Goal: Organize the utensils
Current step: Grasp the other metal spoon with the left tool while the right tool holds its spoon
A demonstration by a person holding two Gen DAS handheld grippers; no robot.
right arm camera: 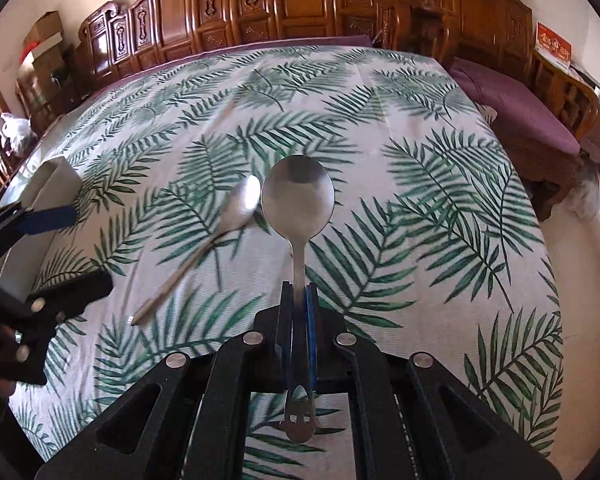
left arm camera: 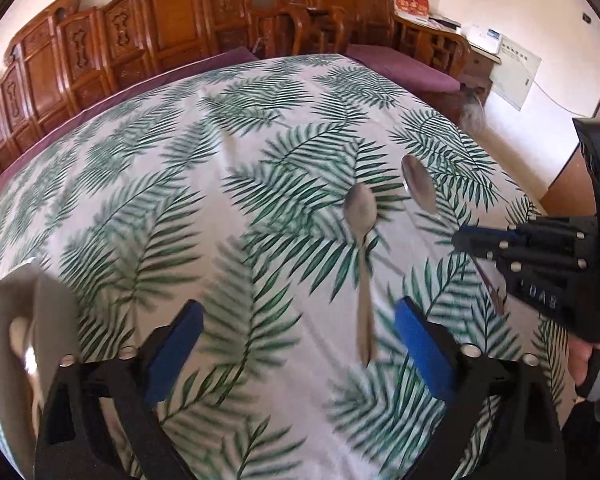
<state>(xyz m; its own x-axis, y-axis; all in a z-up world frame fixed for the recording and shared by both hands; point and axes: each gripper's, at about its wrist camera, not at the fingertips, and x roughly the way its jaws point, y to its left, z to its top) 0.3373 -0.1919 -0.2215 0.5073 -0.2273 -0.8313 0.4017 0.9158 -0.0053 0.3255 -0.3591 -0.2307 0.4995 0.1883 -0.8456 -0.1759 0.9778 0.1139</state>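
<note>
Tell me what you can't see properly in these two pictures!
- Pale grey utensil container: left wrist view, blurred and cut off by the edge, so its contents are unclear.
- Slim silver spoon lying on the leaf-print tablecloth: left wrist view, its handle is smeared by motion blur.
- Round-bowled silver spoon: the right hand-held gripper hides part of its handle.
- Red sign on the far sideboard: too small to read.

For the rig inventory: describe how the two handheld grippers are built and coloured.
Both are black frames with silver round bolt heads and flat blue pads on the fingers. The left gripper shows triangular cut-outs; the right gripper has the same. White lettering marks the right one's side. No cables visible.
</note>
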